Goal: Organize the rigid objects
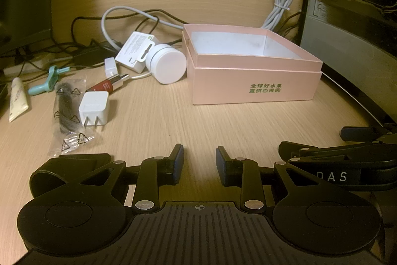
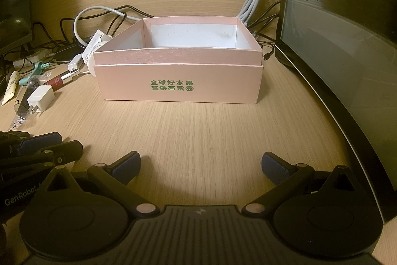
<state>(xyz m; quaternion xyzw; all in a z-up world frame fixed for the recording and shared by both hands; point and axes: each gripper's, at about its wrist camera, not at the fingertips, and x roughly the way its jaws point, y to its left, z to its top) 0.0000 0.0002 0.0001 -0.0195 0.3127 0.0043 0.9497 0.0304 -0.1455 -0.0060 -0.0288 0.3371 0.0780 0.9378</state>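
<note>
In the left wrist view, your left gripper (image 1: 199,163) hangs over the bare desk (image 1: 173,121) with its jaws at a narrow gap, and nothing is between them. Its two fingers (image 1: 177,163) touch no object. One pink box (image 1: 253,83) stands ahead and a little to the right, open at the top, and its white inside looks empty. The things to sort lie in a group left of the box. You can count one white jar (image 1: 168,63) on its side, just beside the box wall; one white card pack (image 1: 135,51) behind the jar; one small white adapter (image 1: 111,67); one red tube with a silver cap (image 1: 108,86); one white plug (image 1: 94,108) with two prongs, lying on one clear bag (image 1: 67,116) that holds something dark; one teal tool (image 1: 48,83); and one cream tube (image 1: 17,98) at the far left. Several cables lie behind them, and one grey bundle (image 1: 281,4) hangs behind the box. Part of your right gripper (image 1: 347,160) shows at the right edge.

In the right wrist view, your right gripper (image 2: 201,165) has its jaws wide apart and holds nothing; only desk is between them. The same box (image 2: 181,81) stands straight ahead, well apart from the fingertips. One divider wall shows inside it near its left side. The same group lies left of the box: plug (image 2: 41,97), red tube (image 2: 62,80), teal tool (image 2: 37,68), cream tube (image 2: 10,88). One dark panel (image 2: 335,41) stands at the right. Your left gripper (image 2: 37,148) shows at the left edge.
</note>
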